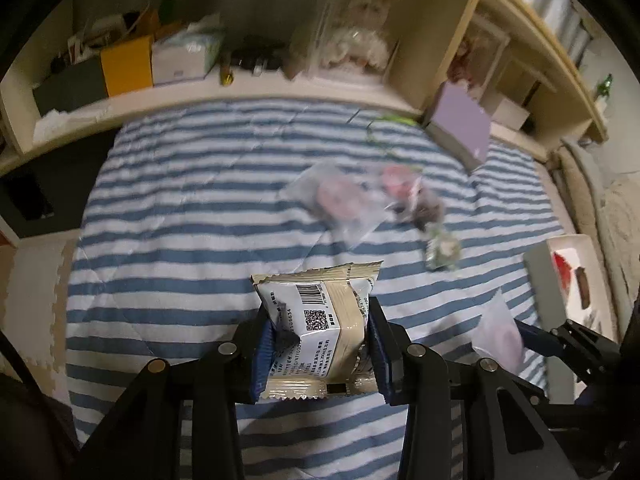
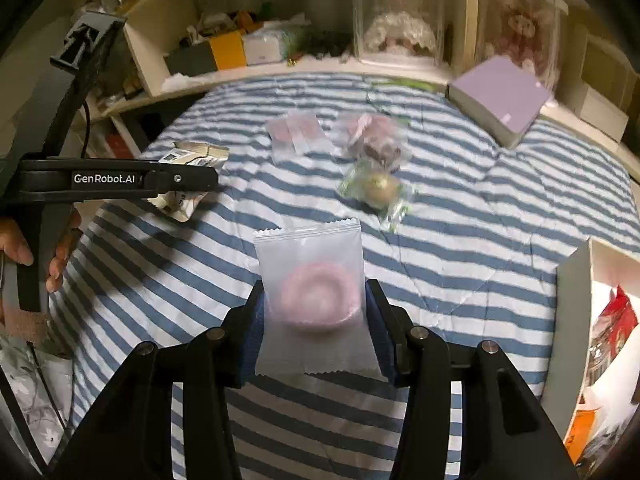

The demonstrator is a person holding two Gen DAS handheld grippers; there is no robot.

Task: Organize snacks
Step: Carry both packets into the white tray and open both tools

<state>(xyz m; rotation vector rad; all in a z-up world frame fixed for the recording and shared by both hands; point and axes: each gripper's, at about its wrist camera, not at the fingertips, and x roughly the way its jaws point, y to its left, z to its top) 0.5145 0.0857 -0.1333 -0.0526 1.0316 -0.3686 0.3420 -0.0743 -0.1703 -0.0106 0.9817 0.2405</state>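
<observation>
Both claws are gripping snacks above the striped bed [image 2: 460, 208] — left claw [image 1: 320, 344] clamping beige packet [image 1: 320, 316], right claw [image 2: 314, 316] pinching pink-ring pouch [image 2: 314, 292]. White box [image 2: 576, 292] is sitting to the right — right claw's nearer.

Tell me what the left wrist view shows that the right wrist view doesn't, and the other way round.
Only the left wrist view: the barcode and QR code on the white-and-beige snack packet clamped in the left gripper.

Only the right wrist view: the pink ring-shaped treat inside the frosted packet held by the right gripper, and a hand on the left gripper's handle.

Both: the striped blanket, the loose clear snack bags, the purple book and the white box.
</observation>
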